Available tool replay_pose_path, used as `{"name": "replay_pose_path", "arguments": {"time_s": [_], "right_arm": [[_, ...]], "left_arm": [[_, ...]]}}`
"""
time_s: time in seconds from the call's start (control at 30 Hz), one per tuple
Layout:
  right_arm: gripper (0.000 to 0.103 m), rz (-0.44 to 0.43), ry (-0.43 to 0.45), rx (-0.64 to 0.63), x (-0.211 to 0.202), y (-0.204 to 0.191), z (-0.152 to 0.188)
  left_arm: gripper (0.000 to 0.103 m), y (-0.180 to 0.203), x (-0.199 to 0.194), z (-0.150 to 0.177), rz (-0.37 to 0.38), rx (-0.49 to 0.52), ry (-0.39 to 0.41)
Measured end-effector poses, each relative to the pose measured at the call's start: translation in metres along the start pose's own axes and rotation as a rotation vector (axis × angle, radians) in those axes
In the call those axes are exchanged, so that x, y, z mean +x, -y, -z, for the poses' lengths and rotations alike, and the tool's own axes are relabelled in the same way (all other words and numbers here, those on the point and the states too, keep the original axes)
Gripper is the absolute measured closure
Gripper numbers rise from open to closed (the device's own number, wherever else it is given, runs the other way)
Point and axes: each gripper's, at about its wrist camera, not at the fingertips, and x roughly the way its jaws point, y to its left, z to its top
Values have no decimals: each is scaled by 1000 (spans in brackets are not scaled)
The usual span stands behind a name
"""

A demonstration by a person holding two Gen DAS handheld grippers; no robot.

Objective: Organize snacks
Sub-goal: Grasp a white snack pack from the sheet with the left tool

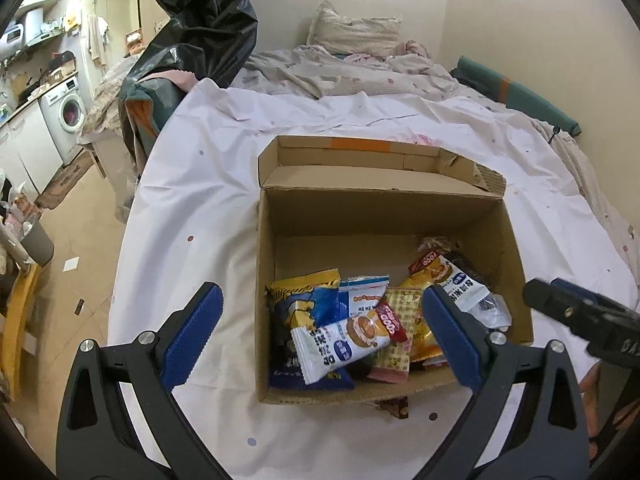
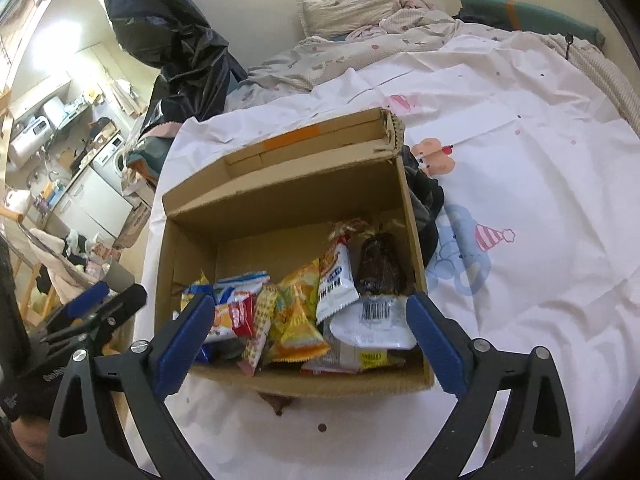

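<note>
Two black grippers with blue ribbed finger pads hover over a white printed bedsheet [image 1: 192, 200], each with its fingers spread wide and gripping nothing. From its own camera, the left gripper [image 1: 322, 336] frames the near left part of an open brown cardboard box [image 1: 400, 216]; the right gripper [image 2: 308, 340] frames the near edge of the same box [image 2: 280, 200] from its camera. Inside the box, piled toward the near wall at about 6 o'clock, lie the snack packets: a blue and yellow crinkled packet [image 1: 304, 308] at the left, a white packet with a burger picture [image 1: 344, 344] lying across it, a yellow and orange packet [image 2: 298, 312] near the middle, and a dark brown wrapped snack [image 2: 378, 268] at about 3 o'clock against the right wall. The far half of the box floor is bare cardboard. The box flap with an orange tape strip [image 1: 360, 146] stands at 12 o'clock. A black plastic bag [image 1: 200, 20] hangs at 11 o'clock, beyond the sheet. A beige pillow [image 1: 354, 28] lies at 12 o'clock by the wall.
</note>
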Motion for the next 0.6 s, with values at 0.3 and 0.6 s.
{"name": "replay_pose_path", "arguments": {"time_s": [0.3, 0.6], "right_arm": [[4, -29, -79, 165, 0, 26, 29], [4, 23, -116, 241, -7, 43, 69]], "left_arm": [[5, 6, -6, 35, -44, 38, -52], [5, 6, 16, 85, -50, -15, -232]]}}
